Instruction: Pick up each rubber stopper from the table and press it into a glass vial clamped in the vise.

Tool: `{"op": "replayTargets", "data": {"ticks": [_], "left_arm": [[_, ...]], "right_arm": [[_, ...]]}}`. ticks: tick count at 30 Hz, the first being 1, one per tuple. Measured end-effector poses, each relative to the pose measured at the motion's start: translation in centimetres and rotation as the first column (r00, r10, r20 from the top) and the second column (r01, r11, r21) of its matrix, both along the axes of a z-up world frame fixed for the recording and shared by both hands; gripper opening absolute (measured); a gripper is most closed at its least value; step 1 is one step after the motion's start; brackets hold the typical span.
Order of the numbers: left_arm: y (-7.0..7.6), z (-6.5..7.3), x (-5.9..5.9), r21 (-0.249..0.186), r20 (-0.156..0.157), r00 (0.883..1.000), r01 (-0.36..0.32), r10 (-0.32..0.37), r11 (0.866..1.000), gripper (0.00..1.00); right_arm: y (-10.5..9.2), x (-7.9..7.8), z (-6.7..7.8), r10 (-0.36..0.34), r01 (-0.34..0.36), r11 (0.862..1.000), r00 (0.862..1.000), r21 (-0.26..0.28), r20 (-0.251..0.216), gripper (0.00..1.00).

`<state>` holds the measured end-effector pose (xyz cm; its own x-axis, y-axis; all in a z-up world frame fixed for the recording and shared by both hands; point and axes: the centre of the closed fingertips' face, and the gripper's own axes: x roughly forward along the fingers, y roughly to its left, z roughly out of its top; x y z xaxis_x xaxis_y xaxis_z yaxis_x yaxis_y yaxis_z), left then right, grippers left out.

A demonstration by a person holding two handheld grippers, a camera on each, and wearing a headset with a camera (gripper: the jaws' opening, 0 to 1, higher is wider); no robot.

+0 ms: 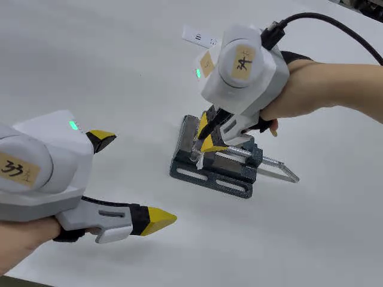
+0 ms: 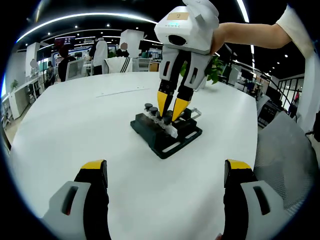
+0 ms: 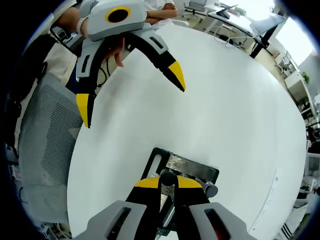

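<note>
White office table carried the black vise well in from its edges, with glass vials clamped in a row, some already capped dark. The right gripper stood over the vise, jaws pinching a rubber stopper at a vial's mouth. The left gripper hung spread wide toward the near edge, so the task looked well along, with this press unfinished.

white round table carries a dark vise and a flat white strip.
</note>
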<state>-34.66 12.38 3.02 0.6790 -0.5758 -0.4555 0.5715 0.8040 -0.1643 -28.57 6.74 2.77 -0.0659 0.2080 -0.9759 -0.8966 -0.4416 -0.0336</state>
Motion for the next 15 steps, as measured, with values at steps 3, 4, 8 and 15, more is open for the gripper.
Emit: {"op": "replayTargets", "data": {"ticks": [3, 4, 8, 15], "left_arm": [[-0.01, 0.01, -0.06, -0.002, -0.001, 1.0, 0.0, 0.0, 1.0, 0.96], [0.01, 0.01, -0.08, -0.002, -0.002, 1.0, -0.001, 0.001, 1.0, 0.96], [0.06, 0.04, -0.11, -0.003, -0.002, 1.0, -0.005, 0.005, 1.0, 0.96], [-0.06, 0.24, 0.07, -0.005, 0.003, 1.0, -0.004, 0.004, 1.0, 0.95]], "right_arm": [[-0.15, 0.09, 0.04, -0.004, 0.003, 0.999, 1.0, 0.043, 0.007, 0.03], [-0.16, 0.1, 0.07, -0.009, 0.008, 0.998, 1.0, 0.067, 0.008, 0.03], [-0.16, 0.27, 0.05, -0.077, 0.074, 0.991, 0.997, 0.11, 0.028, 0.03], [-0.06, 0.27, -0.05, -0.162, 0.154, 0.979, 0.986, 0.137, 0.049, 0.03]]}}
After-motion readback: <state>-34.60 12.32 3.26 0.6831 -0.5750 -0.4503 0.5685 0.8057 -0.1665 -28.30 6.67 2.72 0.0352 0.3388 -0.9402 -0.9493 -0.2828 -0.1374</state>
